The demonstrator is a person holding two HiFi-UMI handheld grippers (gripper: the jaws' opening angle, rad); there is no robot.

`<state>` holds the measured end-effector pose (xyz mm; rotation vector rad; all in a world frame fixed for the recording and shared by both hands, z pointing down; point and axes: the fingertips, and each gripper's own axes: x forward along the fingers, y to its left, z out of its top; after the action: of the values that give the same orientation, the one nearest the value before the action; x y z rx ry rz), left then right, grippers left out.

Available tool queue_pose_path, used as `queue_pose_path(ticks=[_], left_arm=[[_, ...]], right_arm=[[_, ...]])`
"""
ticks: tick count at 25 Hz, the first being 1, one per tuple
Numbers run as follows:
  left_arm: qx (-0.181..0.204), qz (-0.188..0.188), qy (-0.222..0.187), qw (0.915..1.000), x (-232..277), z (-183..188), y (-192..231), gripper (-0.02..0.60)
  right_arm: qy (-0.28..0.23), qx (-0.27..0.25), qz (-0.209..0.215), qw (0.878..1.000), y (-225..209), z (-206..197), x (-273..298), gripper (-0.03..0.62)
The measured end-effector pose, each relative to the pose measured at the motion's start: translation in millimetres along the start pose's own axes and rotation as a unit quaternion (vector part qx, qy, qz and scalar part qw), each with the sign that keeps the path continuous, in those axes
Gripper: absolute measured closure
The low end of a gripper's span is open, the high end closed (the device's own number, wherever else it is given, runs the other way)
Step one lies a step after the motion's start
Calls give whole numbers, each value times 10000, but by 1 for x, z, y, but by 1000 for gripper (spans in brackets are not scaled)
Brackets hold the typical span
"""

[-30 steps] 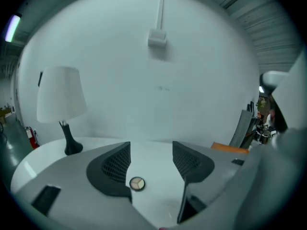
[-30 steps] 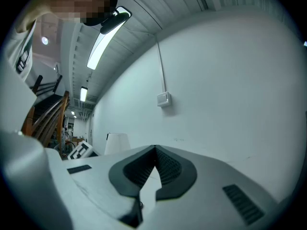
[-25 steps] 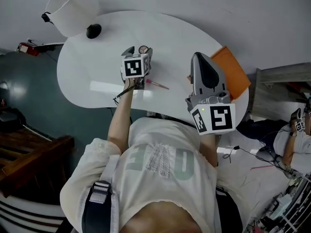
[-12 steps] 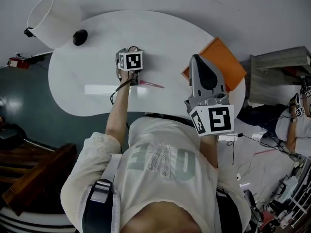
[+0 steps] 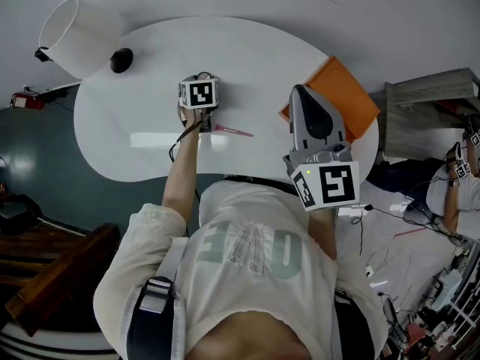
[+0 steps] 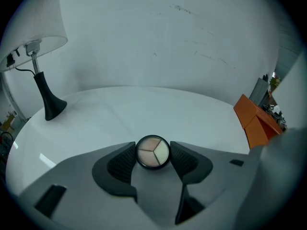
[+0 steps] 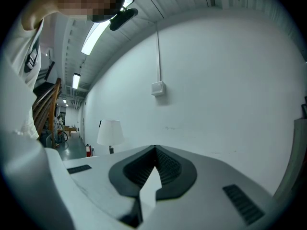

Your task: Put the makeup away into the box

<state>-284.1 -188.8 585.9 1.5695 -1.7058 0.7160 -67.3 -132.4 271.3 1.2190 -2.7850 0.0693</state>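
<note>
A small round compact [image 6: 153, 152] with three pale shades lies on the white table [image 5: 262, 58]. My left gripper [image 6: 153, 153] points steeply down over it; its jaws have just been closing and both pads now touch the compact's rim. In the head view the left gripper [image 5: 201, 79] covers the compact. A thin pink makeup pencil [image 5: 233, 131] lies just right of that hand. The orange box [image 5: 339, 96] sits at the table's right edge, also seen as the orange box [image 6: 253, 121]. My right gripper [image 5: 309, 100] hovers near it, held level and shut on nothing [image 7: 154, 150].
A white-shaded lamp [image 5: 76, 25] with a black base [image 5: 121, 58] stands at the table's far left, shown too as the lamp [image 6: 34, 37]. A white wall runs behind the table. Cables and another seated person [image 5: 457, 208] are on the floor at right.
My left gripper has sunk to the table and now covers the compact that showed ahead of its jaws before. The right gripper has stayed put.
</note>
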Motion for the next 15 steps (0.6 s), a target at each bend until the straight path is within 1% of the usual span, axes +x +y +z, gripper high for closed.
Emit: queue_pose_path(ticks=[3,5,7,9,11,13,15], left_arm=[[12,-11,4,10000,1,1,1,345],[3,62,-40,10000,-3,2,5,347],[23,52,-267,9996,-14,14,2,348],[149,-60,-712,9973,-35,39,-11,348],[376,-106,-1239,9915,-67,71,-25,348],[583,-133,-1811,9817,-108,103,-41,348],[714,-143,-2377,9686,-152,129,-58,347]], right_arm=[[-11,-10,19,10000,2,0,0,591],[-12,-19,40,10000,5,0,0,591],[-16,-12,48,10000,6,0,-1,591],[-29,3,33,10000,5,0,-2,591],[-53,16,11,10000,4,0,-3,591],[-85,26,-9,10000,5,2,-4,591],[-137,47,-33,9999,5,4,-6,591]])
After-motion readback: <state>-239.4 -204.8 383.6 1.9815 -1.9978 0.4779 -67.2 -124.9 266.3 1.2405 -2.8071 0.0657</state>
